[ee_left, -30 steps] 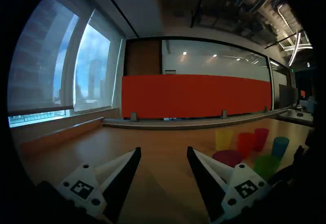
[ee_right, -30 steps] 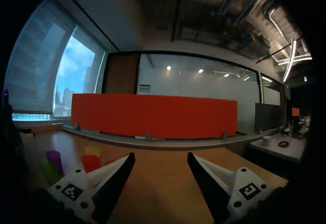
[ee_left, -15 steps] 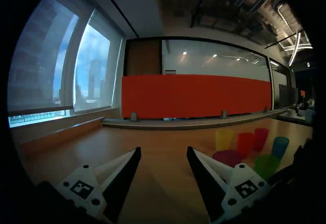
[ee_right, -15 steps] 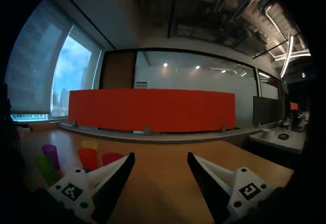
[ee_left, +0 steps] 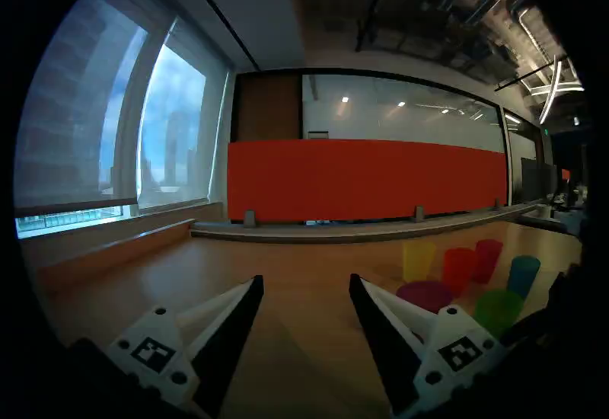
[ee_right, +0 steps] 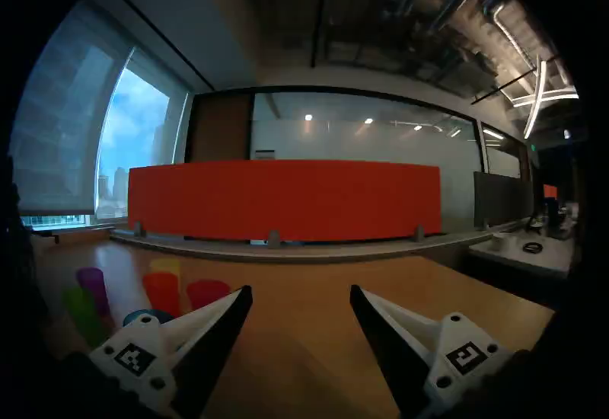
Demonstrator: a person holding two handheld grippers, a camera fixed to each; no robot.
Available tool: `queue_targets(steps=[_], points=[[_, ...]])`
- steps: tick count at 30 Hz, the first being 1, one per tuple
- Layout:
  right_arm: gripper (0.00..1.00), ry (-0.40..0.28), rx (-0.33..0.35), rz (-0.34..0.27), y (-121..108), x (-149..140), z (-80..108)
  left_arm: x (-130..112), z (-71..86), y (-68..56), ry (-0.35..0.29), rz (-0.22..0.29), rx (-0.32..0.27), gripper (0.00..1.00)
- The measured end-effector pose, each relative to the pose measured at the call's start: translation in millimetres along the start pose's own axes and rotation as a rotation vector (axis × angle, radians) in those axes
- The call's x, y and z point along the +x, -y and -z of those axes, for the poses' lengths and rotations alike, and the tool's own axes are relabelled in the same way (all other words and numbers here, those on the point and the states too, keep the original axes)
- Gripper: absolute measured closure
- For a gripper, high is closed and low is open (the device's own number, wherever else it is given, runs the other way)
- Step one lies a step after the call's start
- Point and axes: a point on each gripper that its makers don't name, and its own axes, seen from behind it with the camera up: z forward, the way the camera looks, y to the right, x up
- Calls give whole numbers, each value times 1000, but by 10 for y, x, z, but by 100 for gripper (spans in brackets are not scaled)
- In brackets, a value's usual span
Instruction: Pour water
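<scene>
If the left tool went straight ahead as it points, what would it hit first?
Nothing close: the left tool faces bare table, with the coloured cups off to the right. The orange partition at the far edge likely comes first, though depth is unclear.

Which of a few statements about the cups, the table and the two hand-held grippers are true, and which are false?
1. The left hand-held gripper and the right hand-held gripper are both open, with nothing between their fingers. True.
2. The left hand-held gripper is clamped on the yellow cup. False: that cup stands free on the table, ahead and to the right.
3. The yellow cup and the teal cup both stand on the wooden table. True.
4. The panel behind the table is green. False: it is orange-red.
5. In the right gripper view, the purple cup is at the left side. True.
</scene>
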Motion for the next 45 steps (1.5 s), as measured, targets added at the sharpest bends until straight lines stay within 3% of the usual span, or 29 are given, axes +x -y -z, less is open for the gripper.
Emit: queue_targets(steps=[45], points=[[0, 32, -1, -8, 5, -142, -10, 1, 0, 3, 0, 0, 0, 17]])
